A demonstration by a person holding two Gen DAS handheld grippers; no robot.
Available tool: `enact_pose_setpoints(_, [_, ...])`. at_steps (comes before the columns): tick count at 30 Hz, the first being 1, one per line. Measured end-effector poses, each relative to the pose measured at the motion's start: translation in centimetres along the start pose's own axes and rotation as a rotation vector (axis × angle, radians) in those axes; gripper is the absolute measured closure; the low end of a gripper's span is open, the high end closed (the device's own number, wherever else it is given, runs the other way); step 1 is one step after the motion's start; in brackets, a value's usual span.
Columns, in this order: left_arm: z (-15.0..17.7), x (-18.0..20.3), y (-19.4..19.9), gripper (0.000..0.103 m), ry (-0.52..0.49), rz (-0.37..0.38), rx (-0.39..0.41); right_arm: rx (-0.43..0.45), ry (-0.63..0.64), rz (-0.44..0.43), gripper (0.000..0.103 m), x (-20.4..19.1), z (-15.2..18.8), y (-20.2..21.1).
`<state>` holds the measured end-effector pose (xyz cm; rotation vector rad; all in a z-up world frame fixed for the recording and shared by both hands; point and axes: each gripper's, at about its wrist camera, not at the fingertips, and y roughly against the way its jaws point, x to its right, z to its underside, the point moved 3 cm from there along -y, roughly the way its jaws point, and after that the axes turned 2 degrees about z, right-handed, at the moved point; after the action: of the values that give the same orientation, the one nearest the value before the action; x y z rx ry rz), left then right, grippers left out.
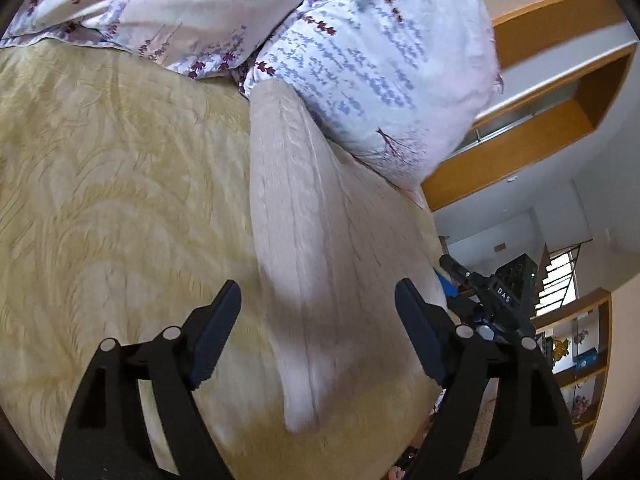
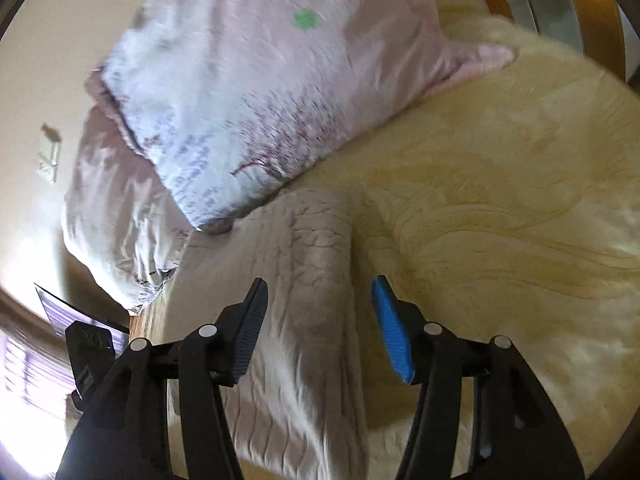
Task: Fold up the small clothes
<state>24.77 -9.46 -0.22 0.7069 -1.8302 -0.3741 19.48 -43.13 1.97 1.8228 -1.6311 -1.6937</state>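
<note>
A pale pink cable-knit garment (image 1: 304,240) lies folded in a long strip on the yellow patterned bedspread (image 1: 112,184). My left gripper (image 1: 318,300) hovers over its near end with the jaws wide apart, the fabric below and untouched. In the right wrist view the same knit garment (image 2: 304,280) runs toward the pillow. My right gripper (image 2: 320,292) stands open above it, one black pad and one blue pad (image 2: 390,332) clear of the cloth. The right gripper's body (image 1: 492,300) shows at the right of the left wrist view.
A floral pillow (image 1: 384,68) and a pale floral duvet (image 1: 160,8) lie at the far end of the bed. A wooden headboard frame (image 1: 532,136) and shelves (image 1: 580,344) stand to the right. The bed's edge (image 2: 160,320) drops off at the left in the right wrist view.
</note>
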Motion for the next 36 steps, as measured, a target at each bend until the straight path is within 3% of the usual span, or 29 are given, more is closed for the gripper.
enact_pose_setpoints(2, [-0.5, -0.3, -0.8, 0.023, 0.016, 0.006, -0.006, -0.011, 0.004, 0.011, 0.05, 0.0, 0.2, -0.8])
enact_pose_setpoints(4, [-0.7, -0.5, -1.6, 0.023, 0.031, 0.004, -0.017, -0.007, 0.034, -0.007, 0.083, -0.6, 0.3, -1.2])
enact_pose_setpoints(6, [-0.9, -0.5, -2.5, 0.023, 0.036, 0.002, -0.029, 0.074, 0.138, 0.032, 0.093, -2.3, 0.3, -0.1])
enact_pose_setpoints(9, [-0.9, -0.1, -3.2, 0.023, 0.031, 0.013, -0.039, 0.217, 0.285, 0.044, 0.094, -5.0, 0.1, 2.3])
enact_pose_setpoints(12, [-0.9, 0.2, -3.6, 0.023, 0.019, 0.01, -0.039, 0.284, 0.36, 0.123, 0.094, -5.8, 0.1, 3.4])
enact_pose_setpoints(17, [-0.9, 0.2, -4.2, 0.022, 0.018, 0.01, -0.045, 0.13, 0.284, 0.275, 0.094, -2.1, -0.4, -1.6])
enact_pose_setpoints(22, [-0.8, 0.2, -4.1, 0.022, 0.009, 0.007, -0.043, 0.083, 0.213, 0.276, 0.092, -1.2, -0.6, -2.1])
enact_pose_setpoints(25, [-0.8, 0.2, -4.0, 0.022, 0.011, 0.016, -0.043, 0.14, 0.144, 0.236, 0.085, -1.0, -0.9, 0.5])
enact_pose_setpoints(28, [-0.6, 0.4, -3.8, 0.022, 0.003, 0.015, -0.04, 0.19, 0.182, 0.153, 0.085, -2.6, 0.2, 2.4])
enact_pose_setpoints(30, [-0.5, 0.5, -3.9, 0.022, -0.006, 0.011, -0.041, 0.172, 0.223, 0.124, 0.085, -3.4, 0.8, 2.5])
enact_pose_setpoints(32, [-0.5, 0.6, -4.0, 0.022, -0.008, 0.008, -0.043, 0.117, 0.271, 0.144, 0.077, -4.0, 1.7, 1.3])
enact_pose_setpoints(33, [-0.5, 0.6, -4.1, 0.022, -0.004, 0.009, -0.044, 0.052, 0.284, 0.189, 0.06, -3.8, 2.1, -0.3])
enact_pose_setpoints(34, [-0.5, 0.6, -4.2, 0.022, -0.001, 0.01, -0.045, 0.005, 0.287, 0.216, 0.054, -3.5, 2.4, -1.7])
enact_pose_setpoints(36, [-0.5, 0.6, -4.2, 0.022, 0.004, 0.013, -0.049, 0.018, 0.263, 0.194, 0.049, -3.0, 2.2, -2.0])
